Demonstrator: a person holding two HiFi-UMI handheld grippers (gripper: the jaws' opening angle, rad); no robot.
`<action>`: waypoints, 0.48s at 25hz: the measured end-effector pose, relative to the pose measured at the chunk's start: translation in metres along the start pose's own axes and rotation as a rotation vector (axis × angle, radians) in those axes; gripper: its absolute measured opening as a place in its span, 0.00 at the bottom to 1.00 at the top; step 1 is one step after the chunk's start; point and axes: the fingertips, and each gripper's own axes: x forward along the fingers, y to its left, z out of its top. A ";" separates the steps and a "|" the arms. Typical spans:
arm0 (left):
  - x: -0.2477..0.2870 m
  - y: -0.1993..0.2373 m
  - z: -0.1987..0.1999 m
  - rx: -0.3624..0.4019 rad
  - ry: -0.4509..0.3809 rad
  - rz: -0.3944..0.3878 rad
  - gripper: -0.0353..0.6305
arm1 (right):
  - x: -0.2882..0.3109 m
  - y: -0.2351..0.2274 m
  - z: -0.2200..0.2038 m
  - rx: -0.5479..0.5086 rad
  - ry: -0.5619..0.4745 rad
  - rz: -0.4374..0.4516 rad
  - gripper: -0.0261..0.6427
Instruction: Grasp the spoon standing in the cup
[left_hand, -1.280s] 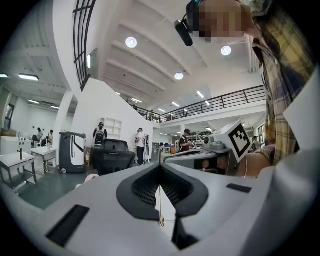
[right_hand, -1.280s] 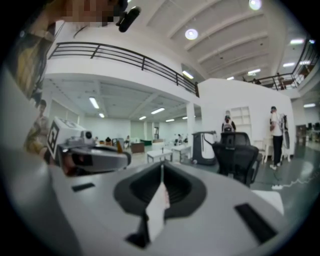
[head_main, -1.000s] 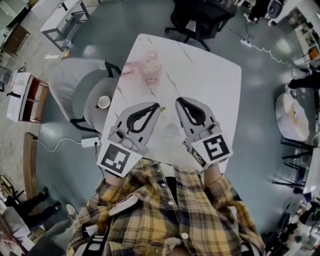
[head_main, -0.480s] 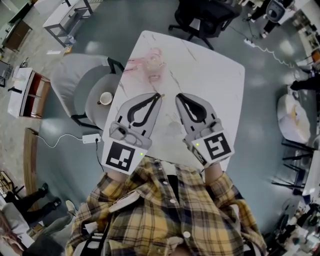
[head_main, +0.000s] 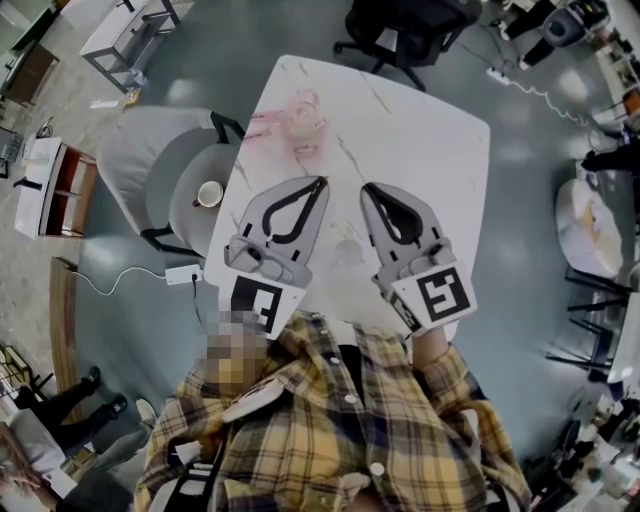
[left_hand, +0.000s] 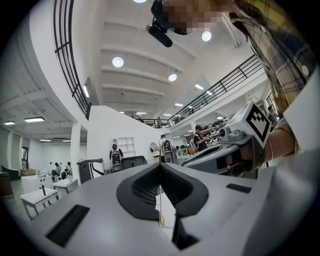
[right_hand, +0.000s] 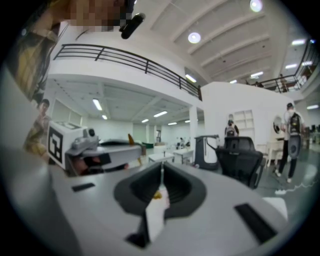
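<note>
My left gripper (head_main: 322, 181) hovers over the white marble table (head_main: 420, 130), its jaws shut on a thin gold spoon handle (left_hand: 160, 200) that runs along the seam between them. From the right gripper view, a gold tip (right_hand: 131, 139) sticks up out of the left gripper's jaws. Close beside it on the right, my right gripper (head_main: 366, 188) has its jaws together and holds nothing. A faint clear glass (head_main: 347, 252) stands on the table between the two gripper bodies. Both grippers point out level across the room.
A pink glass item (head_main: 303, 116) sits near the table's far left corner. Left of the table, a grey chair (head_main: 150, 170) carries a cup of coffee (head_main: 207, 193). A black office chair (head_main: 400, 35) stands beyond the far edge. People stand in the distance.
Both grippers have moved forward over the table. The left gripper has travelled farther and tilted, and the gold spoon has stayed in its jaws.
</note>
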 end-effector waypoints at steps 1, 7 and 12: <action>0.002 -0.001 -0.002 -0.001 0.000 -0.003 0.08 | -0.001 -0.002 -0.001 0.000 0.001 -0.006 0.09; 0.012 -0.005 -0.007 0.004 -0.009 -0.021 0.08 | -0.006 -0.010 -0.006 0.019 0.002 -0.036 0.09; 0.019 -0.010 -0.014 -0.015 -0.016 -0.039 0.08 | -0.007 -0.012 -0.012 0.027 0.011 -0.050 0.09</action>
